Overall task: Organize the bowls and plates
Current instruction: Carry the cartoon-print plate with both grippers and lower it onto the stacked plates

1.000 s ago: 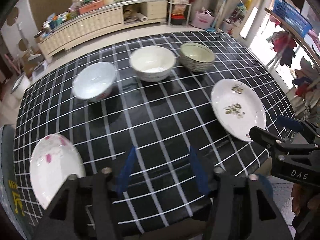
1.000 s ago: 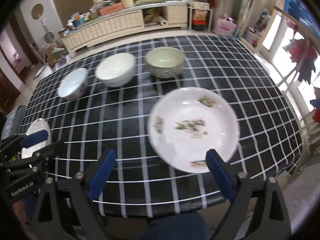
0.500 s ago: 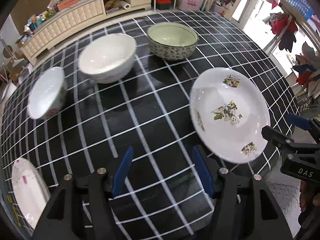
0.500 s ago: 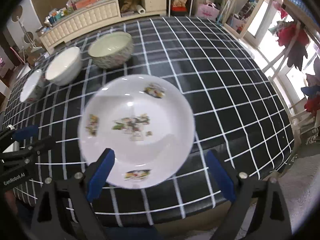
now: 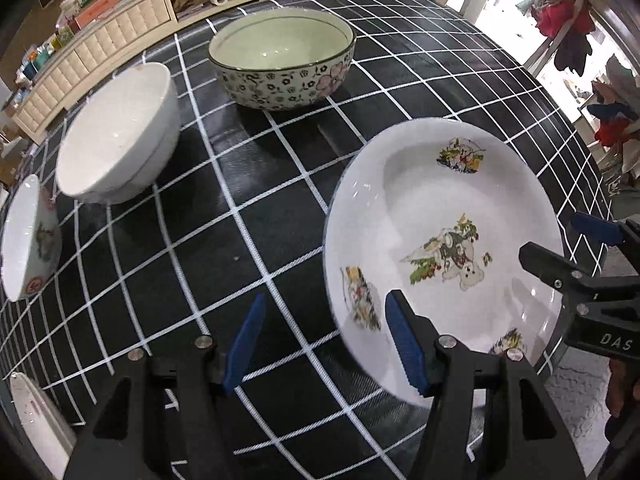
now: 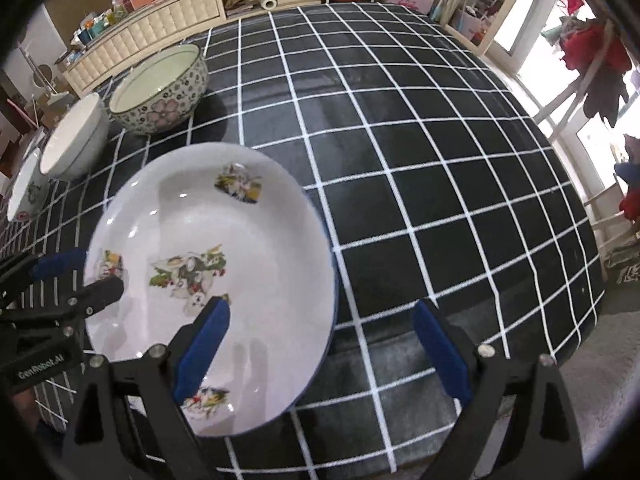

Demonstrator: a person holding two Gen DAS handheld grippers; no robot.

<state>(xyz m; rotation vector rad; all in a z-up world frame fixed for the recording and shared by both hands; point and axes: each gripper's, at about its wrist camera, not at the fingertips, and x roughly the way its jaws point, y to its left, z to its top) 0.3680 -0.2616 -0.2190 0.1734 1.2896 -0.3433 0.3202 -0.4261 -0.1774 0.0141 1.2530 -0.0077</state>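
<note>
Surface: a table covered by a black cloth with a white grid, seen in both views. Room beyond the far edge: a long cream cabinet loaded with boxes and clutter, open shelving beside it, bright windows with hung clothing to the right.

A white plate with printed animal pictures is found near the table's front edge, flat on the cloth, face up. Being round, no long axis can be given; in the right wrist view the central print is seen lying roughly crosswise.

Behind it a row of upright bowls is noted: floral-patterned bowl, plain white bowl, small decorated bowl. A second plate is partly seen at the left edge.

Left gripper: jaws parted, nothing between them, its right finger over the plate's near-left rim. Right gripper: jaws spread wide, nothing held, its left finger above the plate's near part.
</note>
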